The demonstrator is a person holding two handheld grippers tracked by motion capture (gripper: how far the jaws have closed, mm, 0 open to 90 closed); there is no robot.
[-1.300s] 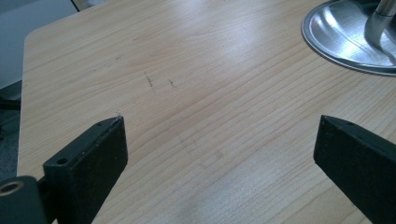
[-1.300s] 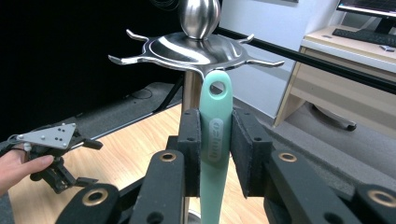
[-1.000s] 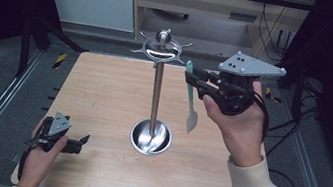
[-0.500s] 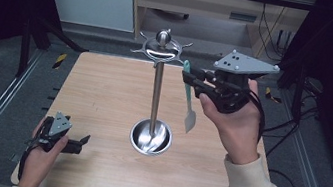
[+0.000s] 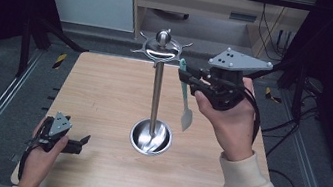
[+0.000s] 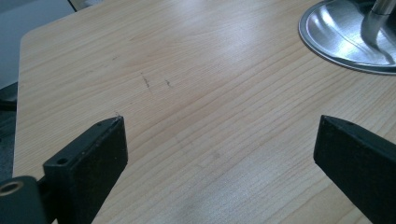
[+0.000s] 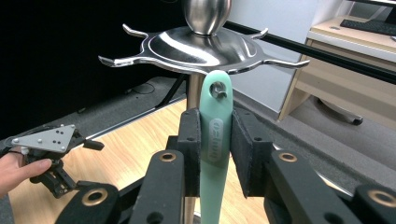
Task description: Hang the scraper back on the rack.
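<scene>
Right tongs (image 7: pixel 215 154) clamp the green spatula (image 5: pixel 185 96) upright, blade down.

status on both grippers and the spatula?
Right gripper shut on green spatula, hanging hole at a rack hook. Left gripper open, low over table. Nothing in the way.

Embossed oval mark on green spatula handle (image 7: pixel 215 140), letters too faint to read; no other text.
</scene>
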